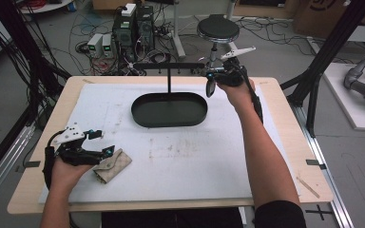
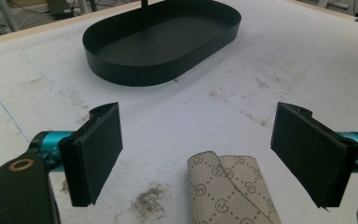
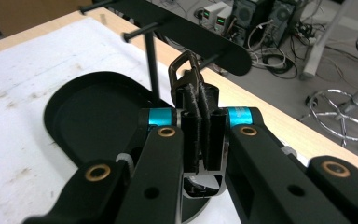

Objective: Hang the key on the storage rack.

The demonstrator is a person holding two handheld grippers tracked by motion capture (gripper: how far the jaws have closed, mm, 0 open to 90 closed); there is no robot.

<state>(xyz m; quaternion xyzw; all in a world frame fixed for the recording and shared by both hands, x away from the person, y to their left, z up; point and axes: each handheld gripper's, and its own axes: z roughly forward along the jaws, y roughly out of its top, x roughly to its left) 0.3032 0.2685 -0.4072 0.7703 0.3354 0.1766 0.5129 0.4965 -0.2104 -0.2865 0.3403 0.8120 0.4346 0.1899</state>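
Observation:
A black oval tray stands at the back of the mat, and a post rises from it to a horizontal peg bar. My right gripper is up at the right end of that bar. It is shut on a small dark item with a metal clasp, which pokes out past the jaw tips just short of the peg bar. My left gripper rests open at the front left. A beige monogram pouch lies on the mat between and just below its pads, untouched. The same pouch lies beside the left hand.
A white mat covers the wooden table. Behind the table, a round stool, computer towers and loose cables sit on the floor. Black frame posts stand at both sides.

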